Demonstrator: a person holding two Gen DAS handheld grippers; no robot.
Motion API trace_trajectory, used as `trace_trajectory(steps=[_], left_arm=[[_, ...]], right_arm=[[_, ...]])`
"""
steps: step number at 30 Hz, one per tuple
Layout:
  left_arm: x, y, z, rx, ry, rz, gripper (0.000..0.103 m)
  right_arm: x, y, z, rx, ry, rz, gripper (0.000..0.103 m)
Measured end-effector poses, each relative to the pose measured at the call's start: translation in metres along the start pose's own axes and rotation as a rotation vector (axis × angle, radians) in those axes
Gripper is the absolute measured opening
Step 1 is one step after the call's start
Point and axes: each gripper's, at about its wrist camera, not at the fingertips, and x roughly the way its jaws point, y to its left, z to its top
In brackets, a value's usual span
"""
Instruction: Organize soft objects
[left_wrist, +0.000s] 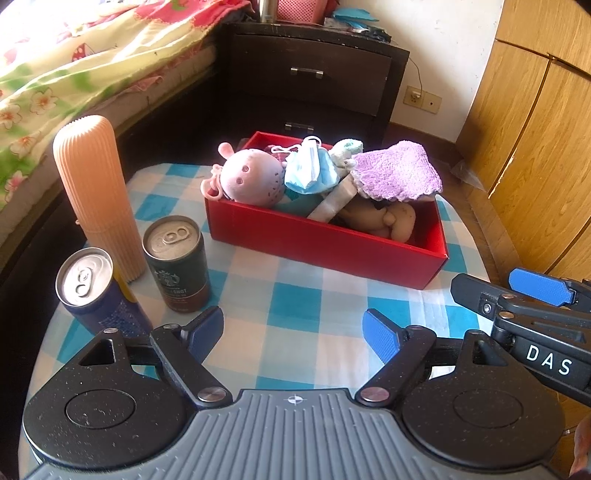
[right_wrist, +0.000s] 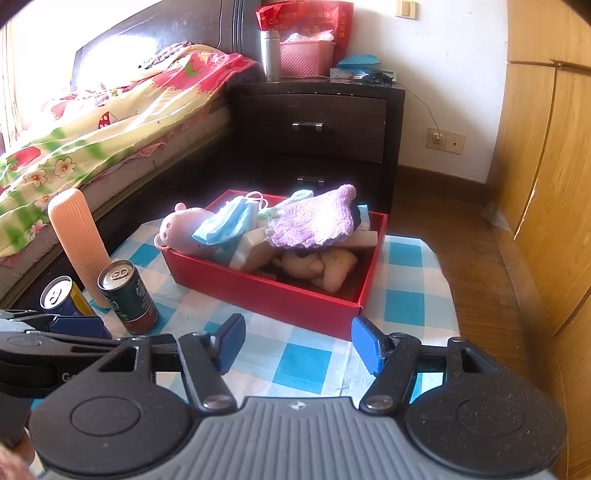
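Red box (left_wrist: 325, 251) of soft toys at table (left_wrist: 295, 295) far edge; two cans (left_wrist: 176, 264), ribbed tube (left_wrist: 98, 192) at left edge. Left tongs (left_wrist: 293, 334) & right tongs (right_wrist: 298, 345) released, empty.

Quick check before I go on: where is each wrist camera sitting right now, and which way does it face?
Left wrist: on the left gripper, low over the checked table, facing the red box; its own open fingers show, and the right gripper at the right edge.
Right wrist: on the right gripper, facing the same box from further right; open fingers, and the left gripper at the left edge.
Both share the box, the two cans and the nightstand.
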Motion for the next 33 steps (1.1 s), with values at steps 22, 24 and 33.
trace_trajectory(steps=[22, 24, 33], left_arm=[[-0.0028, -0.0038, -0.0001, 0.032, -0.026, 0.042, 0.081], [-0.0028, -0.0037, 0.0001, 0.032, -0.026, 0.043, 0.081], [-0.0026, -0.0033, 0.0007, 0.035, -0.024, 0.047, 0.081]], right_arm=[[0.0011, 0.0009, -0.0006, 0.002, 0.004, -0.005, 0.042], [0.0012, 0.0007, -0.0005, 0.003, 0.004, -0.004, 0.042], [0.0016, 0.0006, -0.0004, 0.003, 0.004, -0.004, 0.042]])
